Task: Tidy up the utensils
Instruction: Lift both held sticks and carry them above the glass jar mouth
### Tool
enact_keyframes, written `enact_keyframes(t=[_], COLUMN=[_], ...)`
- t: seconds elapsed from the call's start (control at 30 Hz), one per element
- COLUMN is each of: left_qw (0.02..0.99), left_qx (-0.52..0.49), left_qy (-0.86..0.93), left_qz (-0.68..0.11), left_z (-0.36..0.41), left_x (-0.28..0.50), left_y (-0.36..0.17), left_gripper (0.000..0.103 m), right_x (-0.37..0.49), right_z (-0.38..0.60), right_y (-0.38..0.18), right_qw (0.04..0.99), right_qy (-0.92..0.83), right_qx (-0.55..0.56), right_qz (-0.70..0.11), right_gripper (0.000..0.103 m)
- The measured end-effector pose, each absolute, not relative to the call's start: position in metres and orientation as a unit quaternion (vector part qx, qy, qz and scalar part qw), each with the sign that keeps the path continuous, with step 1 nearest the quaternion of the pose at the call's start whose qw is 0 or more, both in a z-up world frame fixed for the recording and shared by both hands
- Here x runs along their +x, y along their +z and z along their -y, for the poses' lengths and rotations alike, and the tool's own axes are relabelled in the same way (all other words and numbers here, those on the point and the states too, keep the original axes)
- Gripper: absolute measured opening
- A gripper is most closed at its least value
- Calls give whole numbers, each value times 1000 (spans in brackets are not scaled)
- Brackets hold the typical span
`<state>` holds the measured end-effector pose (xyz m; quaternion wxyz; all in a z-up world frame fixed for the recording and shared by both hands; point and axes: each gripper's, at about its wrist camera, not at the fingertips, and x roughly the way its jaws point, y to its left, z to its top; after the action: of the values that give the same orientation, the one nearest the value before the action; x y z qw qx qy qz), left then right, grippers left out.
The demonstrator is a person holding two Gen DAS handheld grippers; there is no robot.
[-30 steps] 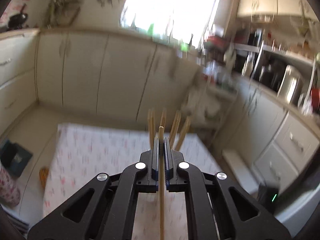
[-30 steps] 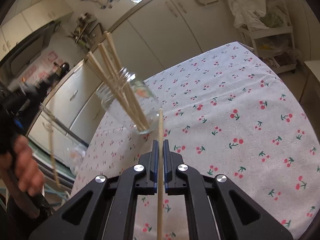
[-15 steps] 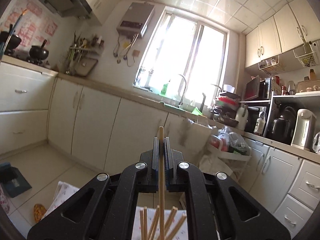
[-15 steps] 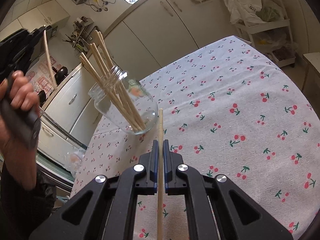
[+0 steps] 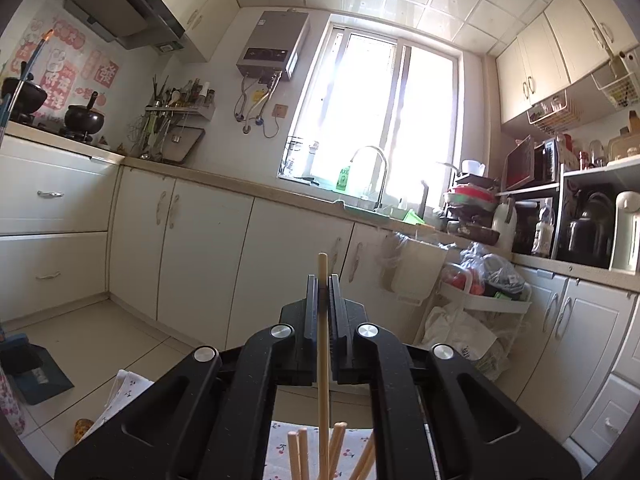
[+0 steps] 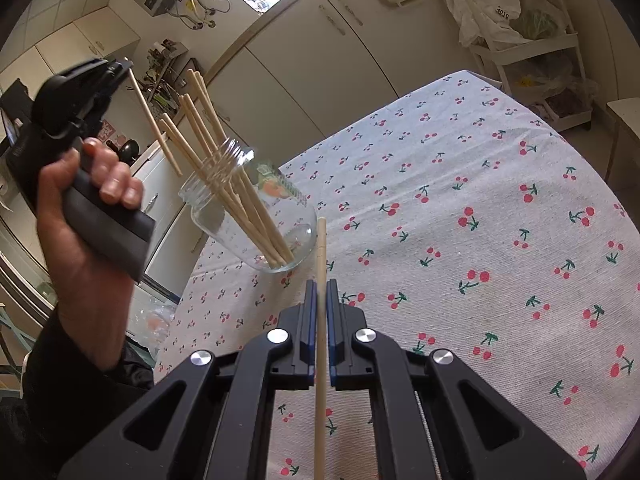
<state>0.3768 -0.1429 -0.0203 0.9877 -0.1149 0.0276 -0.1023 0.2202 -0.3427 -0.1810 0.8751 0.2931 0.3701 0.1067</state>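
Near the left edge of the table [image 6: 500, 208], on a cloth printed with cherries, stands a clear glass jar [image 6: 256, 216] with a threaded neck. A bundle of wooden chopsticks [image 6: 216, 168] leans in it, their lower ends against the bottom of the jar and their upper ends fanning out above the rim toward the left.

Close to the near side of the jar, the right gripper [image 6: 318, 288] has its two fingers drawn narrow onto a single chopstick [image 6: 320, 320]. This stick runs straight along the fingers, and its tip reaches just beside the base of the jar, apart from the glass.

Up at the left, above and beside the jar's mouth, a hand [image 6: 92, 200] grasps the handle of the left gripper [image 6: 124, 66], seen here from the side. A second chopstick [image 6: 154, 122] hangs from its fingers, slanting down and to the right with its lower end near the jar's rim, outside the glass.

From the left wrist view, the left gripper [image 5: 323, 280] is closed narrow on that chopstick [image 5: 323, 340], which sticks out beyond the fingertips. The camera faces the kitchen cupboards [image 5: 200, 256] and a bright window [image 5: 380, 120]. Low in this view, between the gripper's arms, the tops of the jar's chopsticks [image 5: 336, 452] show over a strip of the cherry cloth [image 5: 280, 452].
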Motion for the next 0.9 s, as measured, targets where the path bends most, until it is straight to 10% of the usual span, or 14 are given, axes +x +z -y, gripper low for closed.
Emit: enact_keyframes(t=[0.9], left_qw=[987], left_qx=[-41], left_qy=[-126], left_qz=[-93], left_z=[151], left_x=[343], left_y=[-73], left_gripper=[6], right_x=[220], right_z=[344], right_y=[-180], right_qw=[877], right_qy=[104], right_qx=[292], right_qz=[-368], right_gripper=[6])
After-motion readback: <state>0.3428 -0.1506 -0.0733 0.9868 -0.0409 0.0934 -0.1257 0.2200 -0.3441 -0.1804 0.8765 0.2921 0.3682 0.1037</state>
